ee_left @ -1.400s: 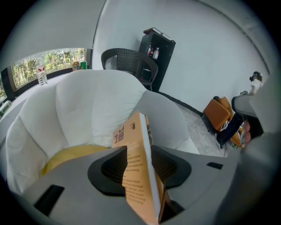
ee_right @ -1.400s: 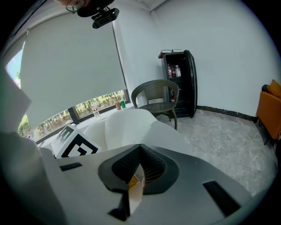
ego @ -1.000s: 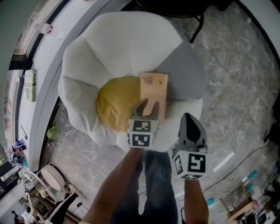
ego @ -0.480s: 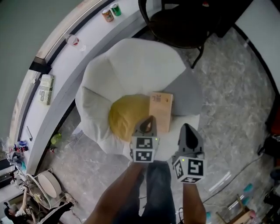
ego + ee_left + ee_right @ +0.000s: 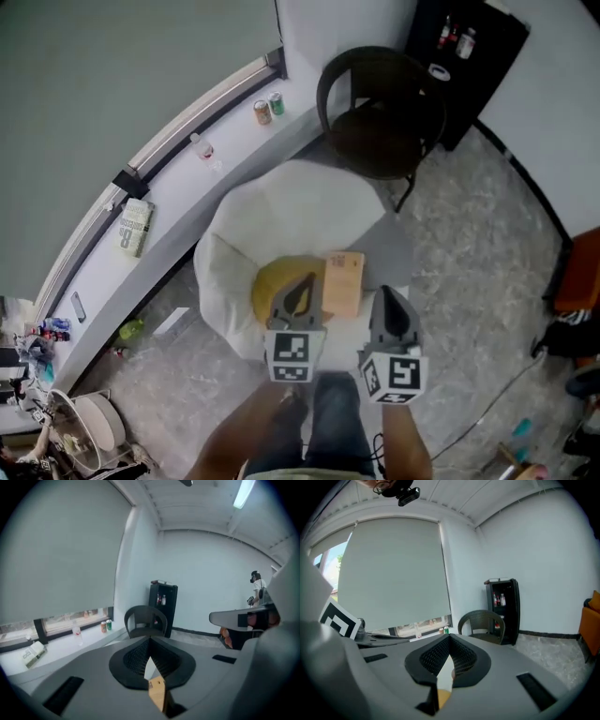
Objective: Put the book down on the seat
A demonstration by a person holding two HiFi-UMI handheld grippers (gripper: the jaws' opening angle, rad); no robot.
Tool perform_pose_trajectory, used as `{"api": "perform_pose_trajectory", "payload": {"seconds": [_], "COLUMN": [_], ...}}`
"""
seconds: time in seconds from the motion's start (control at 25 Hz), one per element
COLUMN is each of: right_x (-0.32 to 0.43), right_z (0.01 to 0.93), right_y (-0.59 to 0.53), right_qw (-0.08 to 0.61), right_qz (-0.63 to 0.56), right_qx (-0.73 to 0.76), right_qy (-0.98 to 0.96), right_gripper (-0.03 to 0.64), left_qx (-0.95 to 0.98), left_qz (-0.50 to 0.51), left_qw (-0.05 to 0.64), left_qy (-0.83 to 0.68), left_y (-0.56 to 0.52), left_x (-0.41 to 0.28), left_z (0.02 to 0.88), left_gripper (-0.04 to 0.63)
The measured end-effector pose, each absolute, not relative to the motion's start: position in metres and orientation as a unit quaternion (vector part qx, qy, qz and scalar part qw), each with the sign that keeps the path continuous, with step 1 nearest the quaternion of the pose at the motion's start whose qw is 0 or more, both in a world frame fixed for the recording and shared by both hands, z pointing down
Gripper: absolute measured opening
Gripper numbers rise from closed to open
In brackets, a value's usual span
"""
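Note:
The tan book (image 5: 343,283) lies flat on the white beanbag seat (image 5: 300,211), beside a yellow cushion (image 5: 270,289). No gripper touches it. My left gripper (image 5: 305,281) is held high above the seat's near edge, jaws shut and empty. Between its closed jaws in the left gripper view (image 5: 150,640), a corner of the book (image 5: 157,693) shows far below. My right gripper (image 5: 384,292) hovers to the right of it at about the same height, also shut and empty. In the right gripper view (image 5: 450,637), only a sliver of the yellow cushion (image 5: 443,697) shows under the jaws.
A black chair (image 5: 380,122) stands behind the seat, with a black cabinet (image 5: 469,56) beyond it. Two cans (image 5: 269,108), a bottle (image 5: 202,147) and a box (image 5: 136,225) sit on the curved window ledge. A grey cushion (image 5: 401,251) is on the seat's right side.
The left gripper stood open at the book's near edge, then shut and lifted away. Both grippers have risen well above the seat, and the book stays lying there.

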State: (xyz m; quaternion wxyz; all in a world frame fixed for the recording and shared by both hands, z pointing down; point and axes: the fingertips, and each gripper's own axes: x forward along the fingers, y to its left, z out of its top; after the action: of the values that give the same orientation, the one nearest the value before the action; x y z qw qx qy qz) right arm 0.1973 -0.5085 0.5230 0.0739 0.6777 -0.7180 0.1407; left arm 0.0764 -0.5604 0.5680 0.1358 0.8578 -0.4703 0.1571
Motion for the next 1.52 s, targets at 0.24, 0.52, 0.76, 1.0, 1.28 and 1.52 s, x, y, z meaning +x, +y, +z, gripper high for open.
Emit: {"api": "perform_pose_trajectory", "payload": {"seconds": [0.24,0.52,0.76,1.0,1.28,1.52], "right_x": [0.151,0.1,0.076,0.06,0.049,0.05], "right_z": [0.413,0.32,0.26,0.242,0.241,0.242], "right_y": [-0.494,-0.462,-0.434,-0.41,-0.398,-0.394], "right_qw": [0.074,0.028,-0.008,-0.011,0.004,0.013], "right_qz": [0.037,-0.011,-0.035,-0.061,-0.072,-0.074], "right_qx": [0.674,0.662,0.658,0.652,0.649,0.653], "right_qy": [-0.734,-0.749,-0.752,-0.755,-0.758,-0.754], "right_gripper": [0.002,0.002,0.002,0.002,0.002,0.002], "left_qx": [0.861,0.852,0.847,0.849,0.855,0.857], "left_qz": [0.089,0.038,0.026,0.009,-0.004,-0.007], "left_qw": [0.055,0.013,-0.012,-0.027,-0.033,-0.026], "left_qy": [-0.497,-0.522,-0.531,-0.528,-0.517,-0.514], "left_y": [-0.546,-0.506,-0.481,-0.462,-0.448,-0.445], "left_x": [0.029,-0.036,-0.08,-0.095,-0.093,-0.093], "left_z": [0.43,0.333,0.285,0.267,0.268,0.274], "left_gripper": [0.006,0.006,0.006,0.006,0.006,0.006]}}
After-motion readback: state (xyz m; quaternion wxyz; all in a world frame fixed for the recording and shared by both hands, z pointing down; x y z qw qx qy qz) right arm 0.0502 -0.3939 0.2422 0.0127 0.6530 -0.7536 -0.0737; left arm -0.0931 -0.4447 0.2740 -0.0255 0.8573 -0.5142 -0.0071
